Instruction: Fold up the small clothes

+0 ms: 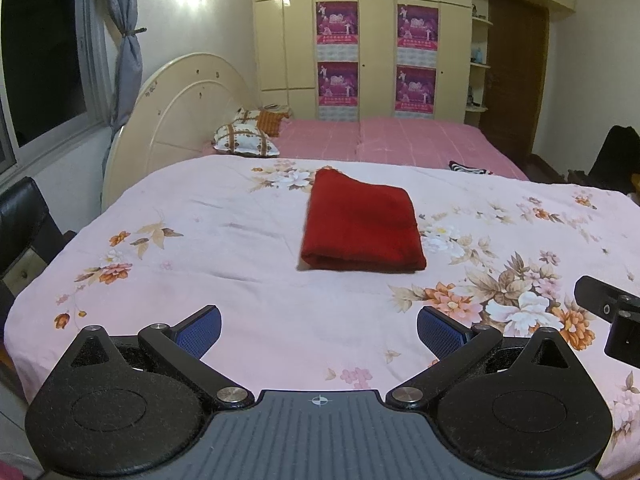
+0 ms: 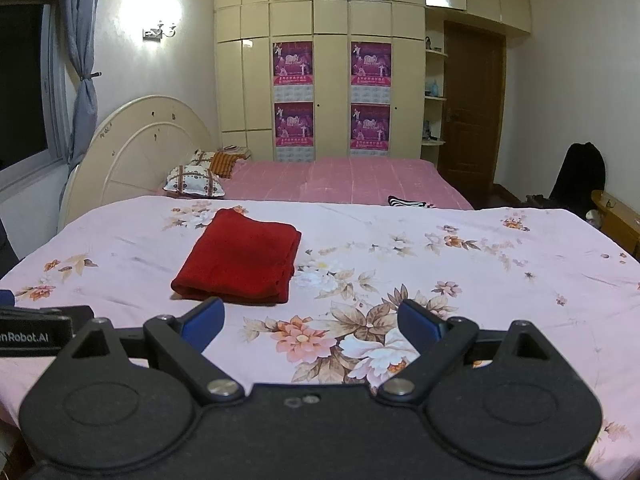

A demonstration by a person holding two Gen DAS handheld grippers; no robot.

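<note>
Red cloth (image 1: 362, 226) lies folded on floral sheet (image 1: 240, 280); left gripper (image 1: 318, 326) and right gripper (image 2: 310, 320) wide, empty; likely done, next garment needed.

We see two low wrist views facing twelve o'clock across the floral sheet (image 1: 224, 280), sharing the red cloth (image 1: 362, 224) and the wardrobe (image 2: 320, 80) beyond.

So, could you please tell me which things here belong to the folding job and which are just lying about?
Part of the job:
- red cloth, already folded on the floral sheet
- left hand-held gripper, open
- right hand-held gripper, open

Just lying about:
- pillows
- striped item
</note>
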